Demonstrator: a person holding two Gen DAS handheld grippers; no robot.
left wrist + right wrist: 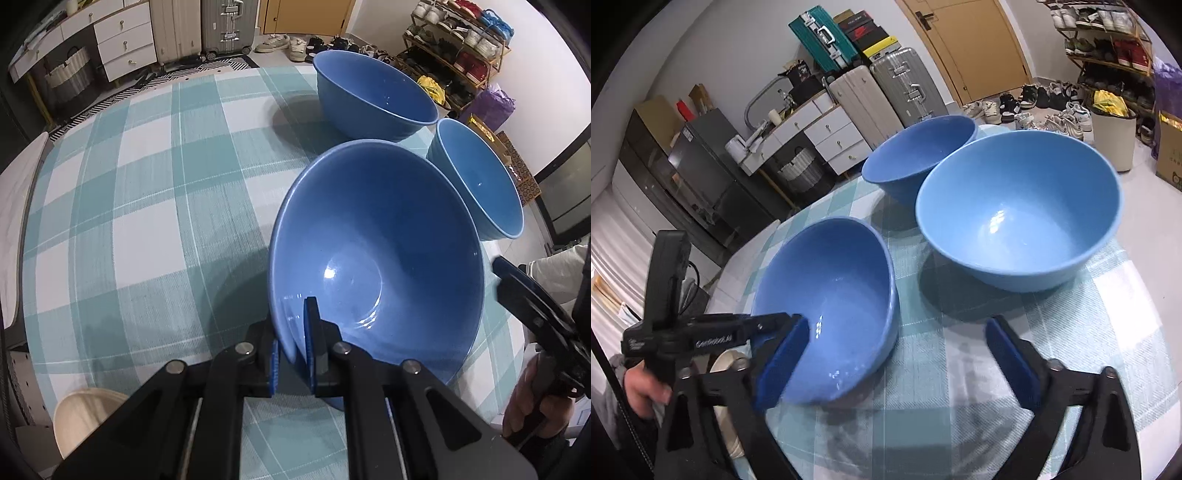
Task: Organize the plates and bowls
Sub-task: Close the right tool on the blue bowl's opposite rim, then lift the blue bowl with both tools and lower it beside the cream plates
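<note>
My left gripper (295, 334) is shut on the near rim of a blue bowl (376, 266), one pad inside and one outside. The bowl tilts, its far side low over the checked tablecloth (147, 184). In the right wrist view this held bowl (831, 295) lies at the left, its edge beside the left pad (783, 358) of my open right gripper (897, 362); the right pad stands clear of it. Two more blue bowls stand upright on the cloth: a nearer one (1019, 210) (476, 181) and a farther one (916, 155) (373, 96). A finger (517, 284) of my right gripper shows at the right edge.
A cream dish (85, 417) sits by the table's near left edge. A hand (528, 406) grips the right tool. Beyond the table stand suitcases (886, 88), a white drawer unit (827, 129) and a shoe rack (458, 48).
</note>
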